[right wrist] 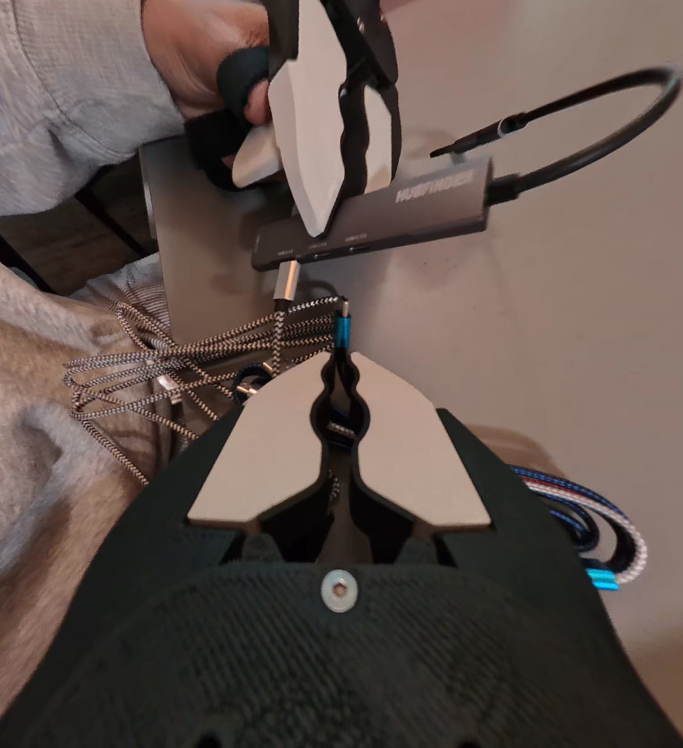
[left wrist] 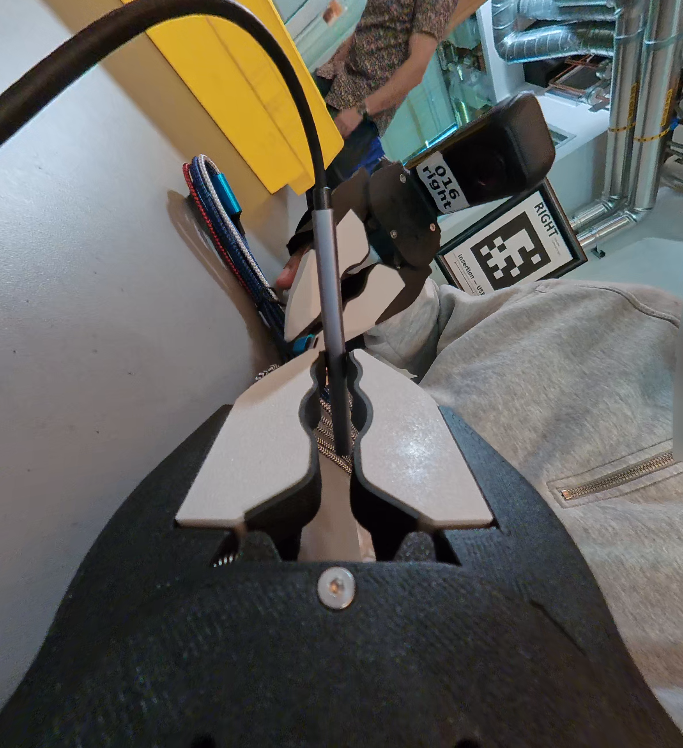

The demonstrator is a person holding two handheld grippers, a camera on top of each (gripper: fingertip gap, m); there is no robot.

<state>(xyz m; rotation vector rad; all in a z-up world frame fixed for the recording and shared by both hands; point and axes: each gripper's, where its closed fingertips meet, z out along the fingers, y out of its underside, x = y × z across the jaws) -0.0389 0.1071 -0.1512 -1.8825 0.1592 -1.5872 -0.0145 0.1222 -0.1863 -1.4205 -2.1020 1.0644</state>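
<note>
Pale desk (left wrist: 68,283) underneath everything, with a yellow box (left wrist: 250,101) at 12 o'clock in the left wrist view and a grey-sleeved arm (left wrist: 554,384) lying across at 3 o'clock. A framed card with a black-and-white marker (left wrist: 510,247) propped at 2 o'clock, behind the other tool.

Left claw (left wrist: 335,360) pressed together on a slim grey hub (left wrist: 327,283), seen edge-on there and running up toward 12 o'clock; a black lead (left wrist: 169,24) arching off its far end toward 10 o'clock. In the right wrist view, the same hub (right wrist: 404,218) lying flat-side up at 12 o'clock, pinched near its middle by the left claw (right wrist: 323,226) coming down from above, held by a hand (right wrist: 210,69) at 11 o'clock. A silver plug (right wrist: 287,279) seated in the hub's port edge, at the end nearest 11 o'clock.

Right claw (right wrist: 342,358) nipped shut on a dark braided cable just behind its blue-sleeved connector (right wrist: 342,330), metal tip pointing to 12 o'clock, just below the hub's port edge and apart from it. A tangle of black-and-white braided cables (right wrist: 169,364) spread toward 9 o'clock. A coil of blue, red and white braided cables (right wrist: 599,510) resting at 4 o'clock.
</note>
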